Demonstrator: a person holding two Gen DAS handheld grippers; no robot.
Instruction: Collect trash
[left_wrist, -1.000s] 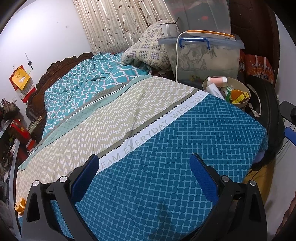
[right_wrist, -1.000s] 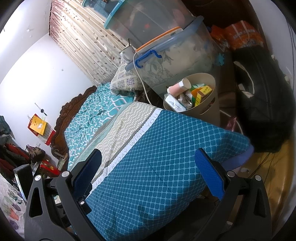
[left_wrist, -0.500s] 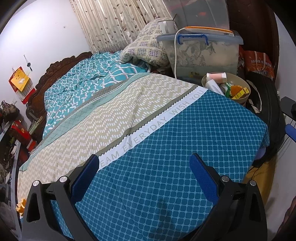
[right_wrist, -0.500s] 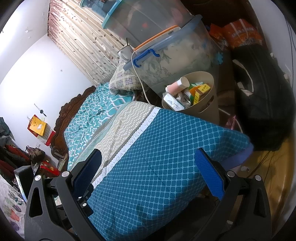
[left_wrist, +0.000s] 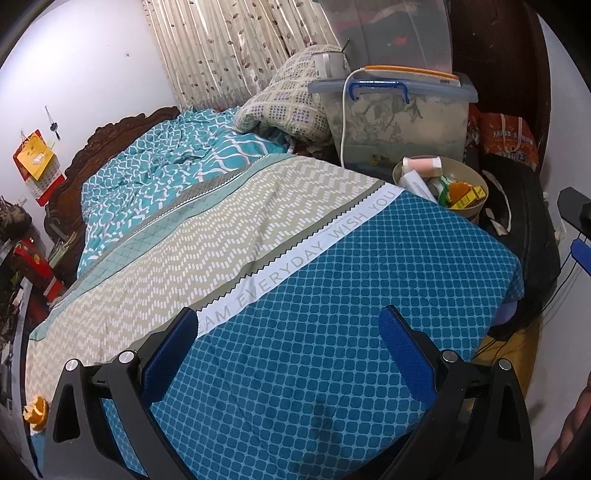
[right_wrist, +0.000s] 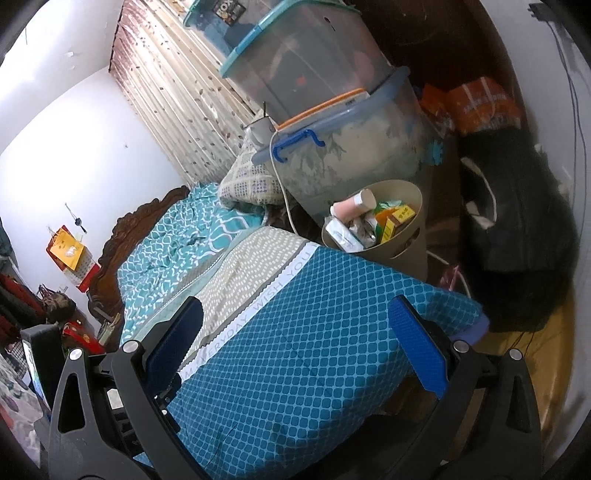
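Observation:
A beige trash bin (left_wrist: 472, 214) stands beside the far right corner of the bed, full of boxes, a pink roll and wrappers; it also shows in the right wrist view (right_wrist: 402, 236). An orange peel (left_wrist: 37, 410) lies at the bed's near left edge in the left wrist view. My left gripper (left_wrist: 288, 332) is open and empty above the blue patterned bedspread (left_wrist: 332, 295). My right gripper (right_wrist: 295, 325) is open and empty above the bed's near right part (right_wrist: 314, 332).
Stacked clear storage boxes (right_wrist: 332, 129) and a folded quilt (left_wrist: 291, 107) sit behind the bin. A black bag (right_wrist: 517, 240) and an orange bag (right_wrist: 480, 103) lie right of the bed. A carved headboard (left_wrist: 110, 136) and cluttered shelves are on the left.
The left wrist view has pulled back slightly, so the bin and boxes sit a little lower and farther. The right wrist view has shifted slightly. Both grippers stay open and empty.

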